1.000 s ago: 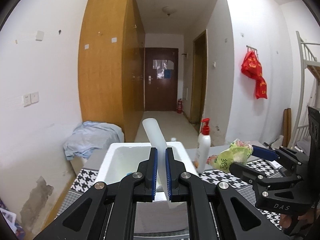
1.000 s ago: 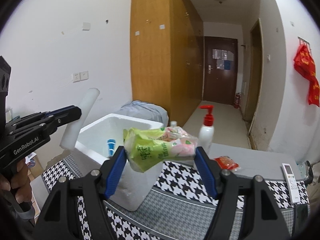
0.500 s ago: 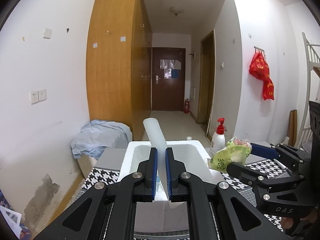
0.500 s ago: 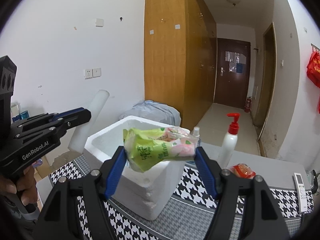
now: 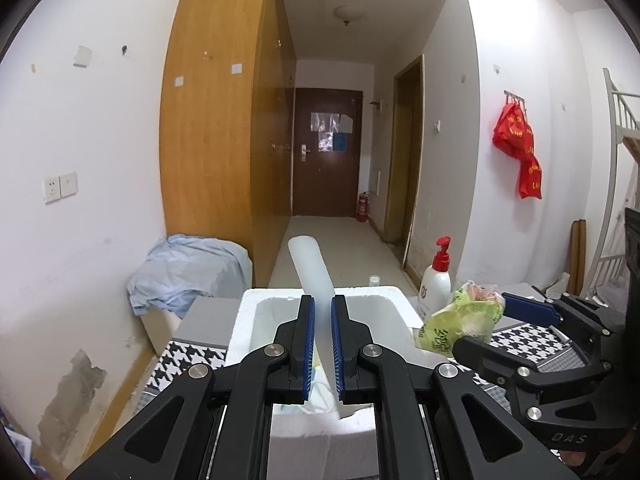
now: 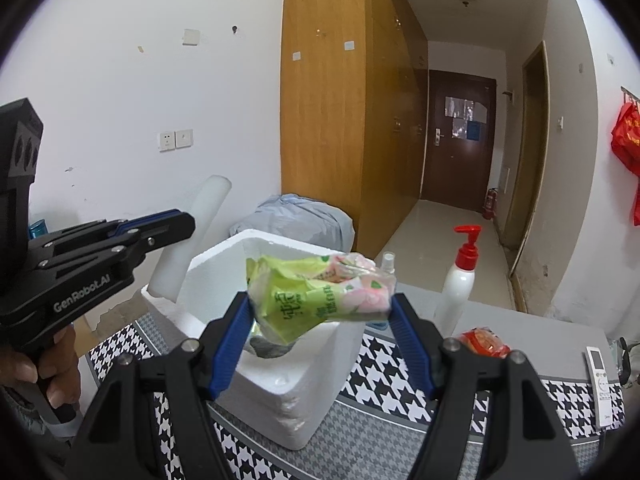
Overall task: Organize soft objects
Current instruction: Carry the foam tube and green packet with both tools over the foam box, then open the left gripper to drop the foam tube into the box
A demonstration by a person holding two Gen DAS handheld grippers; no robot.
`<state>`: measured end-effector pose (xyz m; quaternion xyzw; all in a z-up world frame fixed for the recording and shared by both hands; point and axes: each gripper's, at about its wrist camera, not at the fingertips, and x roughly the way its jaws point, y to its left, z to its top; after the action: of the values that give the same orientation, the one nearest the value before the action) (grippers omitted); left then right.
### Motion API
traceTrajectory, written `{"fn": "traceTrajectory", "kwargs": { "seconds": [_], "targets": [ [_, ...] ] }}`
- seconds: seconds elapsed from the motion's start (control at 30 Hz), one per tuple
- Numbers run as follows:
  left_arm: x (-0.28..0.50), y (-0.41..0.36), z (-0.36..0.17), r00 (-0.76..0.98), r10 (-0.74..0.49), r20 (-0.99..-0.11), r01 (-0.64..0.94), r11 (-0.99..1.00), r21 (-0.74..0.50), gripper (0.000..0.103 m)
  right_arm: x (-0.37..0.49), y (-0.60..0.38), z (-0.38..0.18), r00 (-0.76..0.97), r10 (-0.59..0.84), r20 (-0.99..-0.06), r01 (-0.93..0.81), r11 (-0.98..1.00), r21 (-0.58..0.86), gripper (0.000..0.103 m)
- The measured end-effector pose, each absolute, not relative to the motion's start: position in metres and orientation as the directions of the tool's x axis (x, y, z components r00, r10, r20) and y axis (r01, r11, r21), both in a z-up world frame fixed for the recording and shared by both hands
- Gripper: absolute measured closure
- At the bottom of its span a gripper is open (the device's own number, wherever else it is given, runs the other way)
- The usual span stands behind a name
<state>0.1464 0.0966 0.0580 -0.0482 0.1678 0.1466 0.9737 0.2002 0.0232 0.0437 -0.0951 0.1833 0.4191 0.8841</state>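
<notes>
- The green tissue pack (image 6: 316, 300) is hanging above the near rim of the white foam box (image 6: 304, 384), clamped across its width in the right gripper (image 6: 320, 324) jaws.
- Carrying it over the cavity before letting go looks wise.
- The left gripper (image 5: 322, 344) jaws are pinching the foam lid (image 5: 310, 268) upright, clearing the opening.
- The pump bottle (image 6: 460, 280) is standing just beside the box on the desk (image 6: 384, 432).

Even, soft indoor light, no hard shadows, heavy fisheye bending at edges, black vignette corners, slightly hazy, near claw parts soft.
</notes>
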Motion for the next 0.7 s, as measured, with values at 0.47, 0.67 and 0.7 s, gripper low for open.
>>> {"fn": "traceTrajectory", "kwargs": {
  "seconds": [0.47,0.67,0.7],
  "targets": [
    [0.177,0.112,0.045,0.878,0.235,-0.418,-0.281,0.958,-0.053,0.077,0.211,0.023,0.039,0.593,0.687,-0.42,-0.76,0.65,-0.009,0.029],
    [0.165,0.116,0.049,0.884,0.281,-0.374,-0.321,0.946,-0.046,0.019,0.212,0.024,0.04,0.596,0.684,-0.421,-0.756,0.654,-0.007,0.029],
    [0.162,0.118,0.049,0.881,0.291,-0.373,-0.333,0.941,-0.052,0.015,0.212,0.024,0.04,0.595,0.685,-0.42,-0.757,0.654,-0.007,0.029]
  ]
}}
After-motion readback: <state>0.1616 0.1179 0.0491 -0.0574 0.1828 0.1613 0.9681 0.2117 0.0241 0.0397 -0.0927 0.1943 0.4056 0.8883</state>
